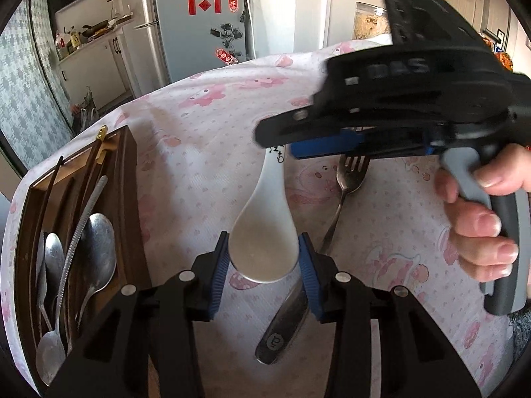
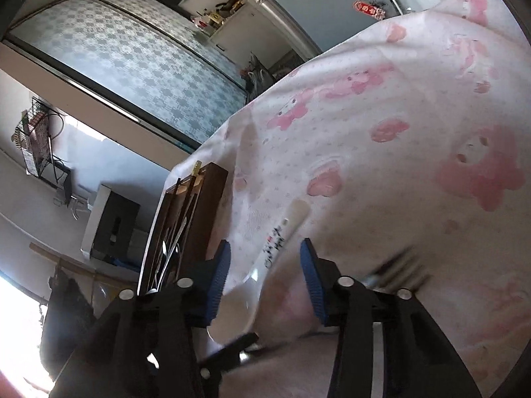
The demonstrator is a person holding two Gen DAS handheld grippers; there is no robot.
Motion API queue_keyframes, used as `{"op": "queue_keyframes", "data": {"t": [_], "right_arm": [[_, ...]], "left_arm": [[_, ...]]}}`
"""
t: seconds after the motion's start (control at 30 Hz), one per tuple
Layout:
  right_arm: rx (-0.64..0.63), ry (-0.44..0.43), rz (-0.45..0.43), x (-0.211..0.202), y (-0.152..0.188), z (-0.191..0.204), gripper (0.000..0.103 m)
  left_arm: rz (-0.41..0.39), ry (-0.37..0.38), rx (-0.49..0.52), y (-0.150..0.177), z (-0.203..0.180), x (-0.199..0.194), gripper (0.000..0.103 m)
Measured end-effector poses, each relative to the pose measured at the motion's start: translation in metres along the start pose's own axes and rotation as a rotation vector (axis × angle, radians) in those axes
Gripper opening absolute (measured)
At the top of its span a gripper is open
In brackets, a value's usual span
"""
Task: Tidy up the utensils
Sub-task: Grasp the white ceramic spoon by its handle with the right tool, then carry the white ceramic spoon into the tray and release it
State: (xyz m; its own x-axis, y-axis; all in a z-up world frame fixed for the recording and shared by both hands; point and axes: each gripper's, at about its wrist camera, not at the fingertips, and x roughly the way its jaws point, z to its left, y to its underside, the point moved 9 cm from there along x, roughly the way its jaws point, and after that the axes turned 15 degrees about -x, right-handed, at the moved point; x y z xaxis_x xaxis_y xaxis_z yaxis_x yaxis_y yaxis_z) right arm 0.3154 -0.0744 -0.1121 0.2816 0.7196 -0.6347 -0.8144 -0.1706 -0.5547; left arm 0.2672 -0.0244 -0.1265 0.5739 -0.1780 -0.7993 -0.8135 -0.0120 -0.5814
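A white ceramic spoon [image 1: 264, 245] lies on the pink-patterned tablecloth [image 1: 199, 152]. My left gripper [image 1: 267, 265] is shut on it, blue pads against both sides of its bowl. The right gripper [image 1: 277, 142] reaches in from the right over the spoon's handle. In the right wrist view the right gripper [image 2: 265, 265] stands open astride the handle [image 2: 282, 235], with a gap on each side. A metal fork [image 1: 348, 179] lies just right of the spoon, its handle running under my left gripper's right finger; it shows blurred [image 2: 398, 265] in the right wrist view.
A dark wooden utensil tray [image 1: 127, 199] sits at the table's left edge, holding metal spoons [image 1: 99, 252] and chopsticks [image 1: 96, 156]. A person's hand [image 1: 481, 219] grips the right gripper's handle. A refrigerator [image 1: 199, 33] stands beyond the table's far edge.
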Motion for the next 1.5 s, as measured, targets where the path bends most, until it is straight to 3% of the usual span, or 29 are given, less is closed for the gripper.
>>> {"op": "queue_keyframes", "data": {"t": [0.13, 0.17, 0.3, 0.67, 1.0, 1.17, 1.4, 1.43, 1.5], "right_arm": [[0.008, 0.031, -0.010, 0.009, -0.001, -0.001, 0.027], [0.015, 0.026, -0.018, 0.009, -0.001, -0.001, 0.016], [0.031, -0.039, -0.058, 0.000, -0.002, 0.003, 0.013], [-0.025, -0.072, -0.097, -0.021, -0.016, 0.048, 0.011], [-0.108, -0.137, -0.026, 0.041, -0.007, 0.137, 0.011], [-0.143, -0.141, 0.034, 0.073, 0.001, 0.164, 0.013], [-0.190, -0.093, 0.112, 0.098, 0.019, 0.172, 0.021], [-0.190, -0.097, 0.113, 0.097, 0.020, 0.174, 0.026], [-0.197, -0.095, 0.104, 0.091, 0.019, 0.176, 0.047]], "left_arm": [[-0.005, 0.003, -0.006, 0.001, 0.001, 0.000, 0.043], [-0.009, 0.004, -0.014, 0.001, 0.001, 0.000, 0.043], [-0.006, 0.036, -0.033, 0.001, 0.003, -0.003, 0.043], [-0.062, 0.079, -0.052, -0.006, 0.009, -0.045, 0.043], [-0.088, 0.005, -0.122, 0.019, 0.086, -0.091, 0.043], [-0.078, -0.022, -0.190, 0.036, 0.122, -0.103, 0.043], [-0.060, -0.048, -0.208, 0.050, 0.135, -0.102, 0.044], [-0.063, -0.054, -0.209, 0.050, 0.135, -0.103, 0.045], [-0.075, -0.060, -0.218, 0.050, 0.134, -0.105, 0.062]]}}
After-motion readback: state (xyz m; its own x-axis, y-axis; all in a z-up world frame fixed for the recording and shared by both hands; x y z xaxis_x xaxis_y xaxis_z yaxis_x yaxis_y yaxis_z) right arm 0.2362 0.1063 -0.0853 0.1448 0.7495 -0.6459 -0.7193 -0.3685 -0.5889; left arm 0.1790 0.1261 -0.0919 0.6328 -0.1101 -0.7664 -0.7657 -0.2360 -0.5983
